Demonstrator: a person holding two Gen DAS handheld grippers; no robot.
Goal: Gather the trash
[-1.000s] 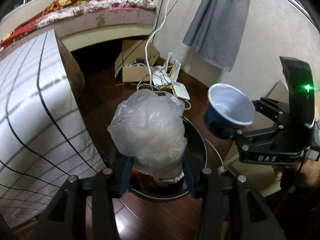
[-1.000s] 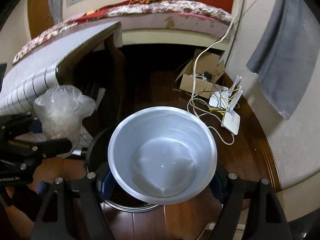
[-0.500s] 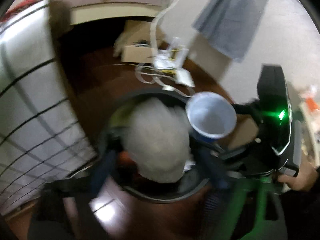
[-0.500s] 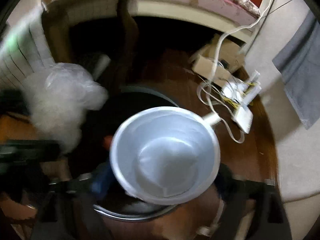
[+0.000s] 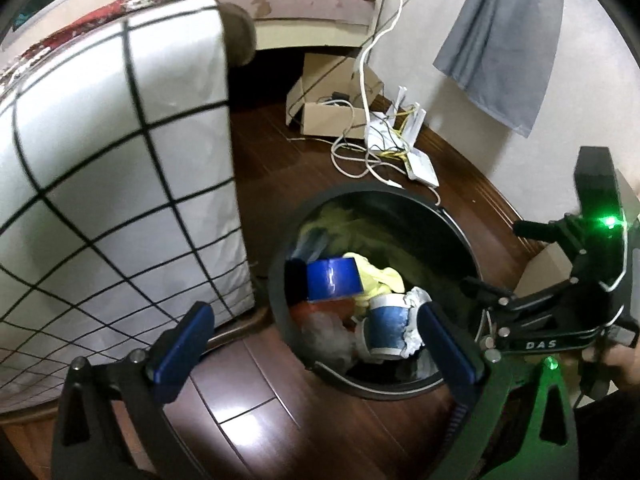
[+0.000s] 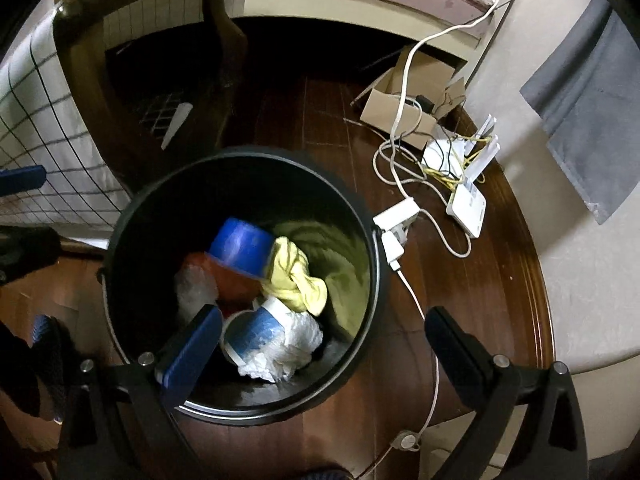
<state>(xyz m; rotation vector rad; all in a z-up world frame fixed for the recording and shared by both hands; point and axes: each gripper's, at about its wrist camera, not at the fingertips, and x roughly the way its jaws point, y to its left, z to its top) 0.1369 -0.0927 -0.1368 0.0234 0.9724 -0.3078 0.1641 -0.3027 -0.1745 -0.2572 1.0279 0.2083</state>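
Trash is seen inside the black bin [image 6: 362, 216], which stands on the dark wooden floor [image 6: 480, 280] beside a table covered with a checked cloth [image 5: 120, 160]. In the bin a blue cup [image 6: 240, 246] lies upside down at the far side, on top of something orange. A yellow cloth [image 6: 296, 276] lies just beside it. A second blue and white cup [image 6: 250, 334] lies on its side nearer to the camera, touching a crumpled white paper [image 6: 288, 348]. A clear plastic bag [image 6: 192, 288] is seen at the left side of the pile.

The left gripper [image 5: 316, 344] is held above the near edge of the bin with its jaws spread wide, and nothing is held between them. The right gripper [image 6: 320, 340] is also held over the bin, its jaws equally wide apart and empty.

Behind the bin, a cardboard box [image 6: 404, 108], white cables [image 6: 400, 120] and a white router [image 6: 468, 200] are lying on the floor near the wall. A grey cloth [image 6: 588, 112] hangs on the wall.
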